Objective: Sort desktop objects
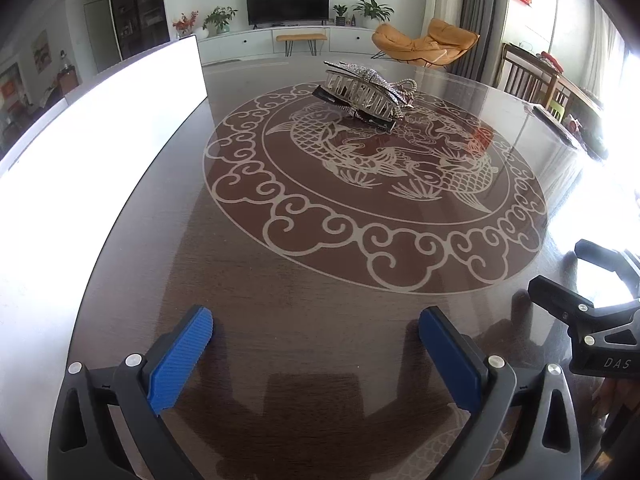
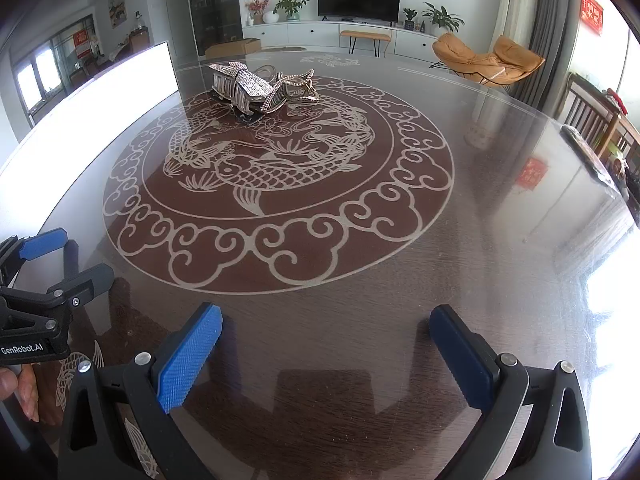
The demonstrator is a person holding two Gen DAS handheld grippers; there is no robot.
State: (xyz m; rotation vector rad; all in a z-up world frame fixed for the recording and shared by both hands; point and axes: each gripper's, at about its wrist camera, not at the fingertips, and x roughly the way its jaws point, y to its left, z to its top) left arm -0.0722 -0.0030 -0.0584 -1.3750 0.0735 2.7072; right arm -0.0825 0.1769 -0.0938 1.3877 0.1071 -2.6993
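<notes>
One thumb (image 2: 10,382) beside left claw (image 2: 76,264).

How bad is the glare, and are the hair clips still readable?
Left wrist view: white box blown out, window glare at the right edge; hair clips sharp. Right wrist view: box also overexposed, glass table reflects the room, clips clear.

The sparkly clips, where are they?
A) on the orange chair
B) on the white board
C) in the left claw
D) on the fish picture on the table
D: the sparkly clips lie piled on the table's fish picture, far from both open claws.
</notes>
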